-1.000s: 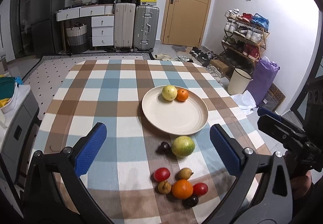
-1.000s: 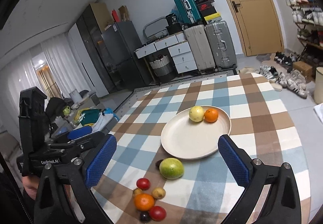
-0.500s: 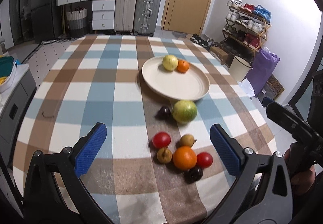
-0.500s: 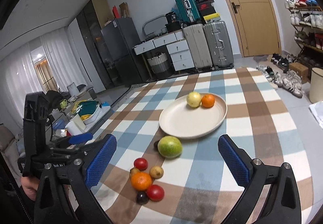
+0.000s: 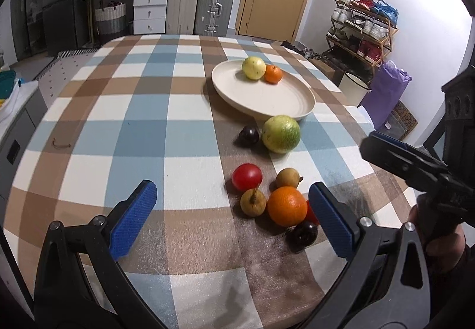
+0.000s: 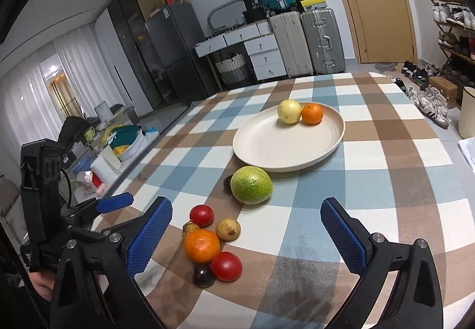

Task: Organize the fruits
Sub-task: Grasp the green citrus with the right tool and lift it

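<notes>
Loose fruit (image 5: 286, 205): clustered near the table's near edge — an orange, two red fruits, two small tan ones, a dark one.
Green fruit (image 6: 251, 185): just beside the plate rim.
Plate (image 5: 285, 101): holds a yellow fruit (image 5: 253, 68) touching a small orange (image 5: 272, 74); the remainder bare.
Left gripper (image 5: 231, 217): jaws apart, empty.
Right gripper (image 6: 246, 235): jaws apart, empty — above the cluster.
Tablecloth (image 5: 142, 109): open checked cloth left of the fruit.

checked tablecloth table (image 5: 142, 127): cream plate (image 5: 285, 109), green fruit (image 5: 281, 134), plum (image 5: 248, 136), small fruit cluster (image 5: 276, 201).
</notes>
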{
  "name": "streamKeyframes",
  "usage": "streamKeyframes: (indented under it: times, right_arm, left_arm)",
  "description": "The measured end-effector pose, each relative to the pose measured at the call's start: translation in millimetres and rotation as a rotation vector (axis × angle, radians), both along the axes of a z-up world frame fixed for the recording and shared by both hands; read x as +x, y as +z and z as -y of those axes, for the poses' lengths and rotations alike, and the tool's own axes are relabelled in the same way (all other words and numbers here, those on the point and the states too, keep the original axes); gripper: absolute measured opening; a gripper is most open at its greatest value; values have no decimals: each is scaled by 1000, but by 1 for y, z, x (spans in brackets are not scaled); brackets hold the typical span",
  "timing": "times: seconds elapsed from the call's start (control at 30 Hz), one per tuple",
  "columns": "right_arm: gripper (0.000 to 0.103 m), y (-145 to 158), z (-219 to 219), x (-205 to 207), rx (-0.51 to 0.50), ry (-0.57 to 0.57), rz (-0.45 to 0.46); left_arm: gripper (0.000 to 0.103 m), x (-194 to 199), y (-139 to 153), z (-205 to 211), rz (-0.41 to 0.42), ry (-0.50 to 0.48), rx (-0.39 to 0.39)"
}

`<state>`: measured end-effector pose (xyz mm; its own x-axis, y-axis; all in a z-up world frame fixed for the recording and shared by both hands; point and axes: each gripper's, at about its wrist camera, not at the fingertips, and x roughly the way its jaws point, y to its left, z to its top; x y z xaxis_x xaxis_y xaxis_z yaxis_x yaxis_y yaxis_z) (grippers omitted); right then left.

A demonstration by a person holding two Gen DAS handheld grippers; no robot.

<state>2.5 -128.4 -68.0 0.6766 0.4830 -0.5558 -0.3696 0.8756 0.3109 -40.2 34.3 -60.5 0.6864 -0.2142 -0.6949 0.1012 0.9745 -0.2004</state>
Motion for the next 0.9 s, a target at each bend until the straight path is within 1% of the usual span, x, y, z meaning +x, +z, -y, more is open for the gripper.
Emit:
streamKeyframes:
  times: [0.23, 0.37, 0.47, 0.6, 0.8, 0.9]
  right_arm:
    - [102, -18, -11, 31, 1, 21, -67]
    - [102, -23, -16, 48, 3, 21, -89]
    - [102, -29, -20, 62, 7, 37, -121]
    - [96, -37, -27, 78, 11, 60, -165]
    - [95, -46, -32, 93, 20, 73, -209]
    - [85, -49, -34, 97, 33, 90, -232]
  left_arm:
    - [102, 14, -21, -10, -75, 5, -46]
    - [102, 18, -26, -11, -85, -2, -53]
    - [102, 21, -30, -12, -94, -6, -70]
    - [102, 25, -34, -16, -114, -1, -85]
    - [102, 30, -41, -21, -132, 3, -103]
    - [102, 30, -45, -22, -142, -1, -117]
